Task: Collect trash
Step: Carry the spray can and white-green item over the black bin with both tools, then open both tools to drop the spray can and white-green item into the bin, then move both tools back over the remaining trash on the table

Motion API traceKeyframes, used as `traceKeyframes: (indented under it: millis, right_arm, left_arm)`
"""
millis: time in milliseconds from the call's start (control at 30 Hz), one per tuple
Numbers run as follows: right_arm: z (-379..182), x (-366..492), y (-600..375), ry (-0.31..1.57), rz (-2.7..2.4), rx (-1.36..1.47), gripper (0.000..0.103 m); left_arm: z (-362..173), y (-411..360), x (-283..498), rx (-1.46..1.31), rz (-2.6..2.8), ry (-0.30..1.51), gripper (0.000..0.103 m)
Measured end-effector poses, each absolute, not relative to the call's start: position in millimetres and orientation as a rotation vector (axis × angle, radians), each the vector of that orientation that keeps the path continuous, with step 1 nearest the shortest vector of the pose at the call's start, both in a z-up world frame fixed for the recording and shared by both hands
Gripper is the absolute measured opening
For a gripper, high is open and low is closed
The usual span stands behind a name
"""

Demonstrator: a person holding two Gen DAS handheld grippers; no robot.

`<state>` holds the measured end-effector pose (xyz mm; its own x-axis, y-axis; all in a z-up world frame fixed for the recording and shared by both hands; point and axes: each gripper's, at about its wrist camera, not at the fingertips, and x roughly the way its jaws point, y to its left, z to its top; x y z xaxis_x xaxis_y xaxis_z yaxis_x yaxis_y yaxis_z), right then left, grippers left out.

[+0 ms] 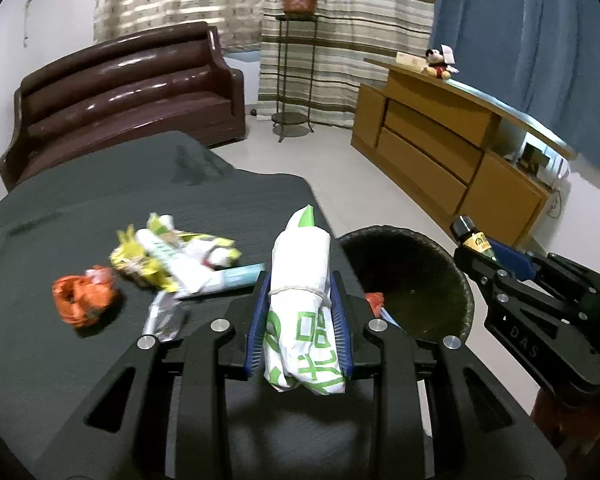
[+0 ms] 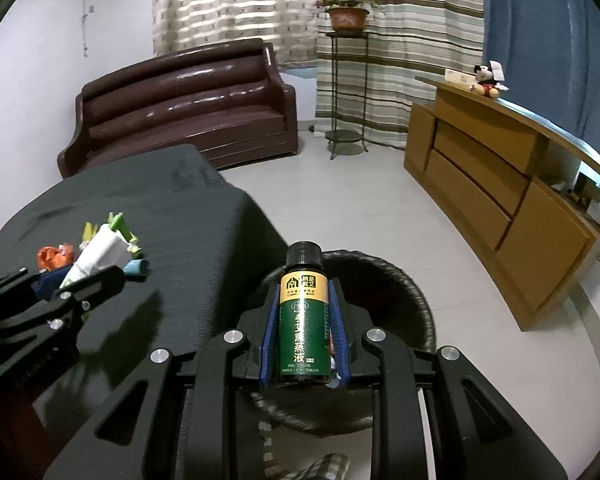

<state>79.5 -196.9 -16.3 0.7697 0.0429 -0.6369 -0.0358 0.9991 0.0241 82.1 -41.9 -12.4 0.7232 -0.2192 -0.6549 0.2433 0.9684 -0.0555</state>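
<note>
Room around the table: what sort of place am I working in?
Most likely a home living room: a brown leather sofa, striped curtains behind a potted plant, and a wooden cabinet.

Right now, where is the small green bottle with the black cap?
The green bottle is clamped in the right gripper, held above the dark bin beside the table.

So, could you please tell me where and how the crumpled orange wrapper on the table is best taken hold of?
Grip the orange wrapper across its bunched middle, coming from above. It lies as a loose, rounded wad on the dark tablecloth, clear of the yellow wrappers beside it, so probably any squeeze across it will hold.
</note>
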Motion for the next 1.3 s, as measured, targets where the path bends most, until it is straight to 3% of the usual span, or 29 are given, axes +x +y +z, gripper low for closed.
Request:
traceKeyframes:
  millis: [967,1100,1233,1300]
  right_arm:
    - [-28.9,104.4,-234.3,0.685,-0.009,0.047,0.025]
    - [-30.0,104.9,-238.7,0.687,-0.014,0.059,0.030]
    - [-29.8,105.1,-244.1,0.683,-0.027,0.070,0.034]
    - [-29.5,104.6,-244.8,0.682,-0.031,0.075,0.034]
  left_arm:
    - [-35.3,-125.9,137.3,0.138,-0.279,0.761,0.030]
    - [-37.3,-122.5,137.6,0.133,-0.260,0.756,0.052]
    - [-36.6,-118.6,139.4,0.125,-0.247,0.758,0.055]
    - [-35.4,-115.9,139.6,0.117,-0.237,0.756,0.061]
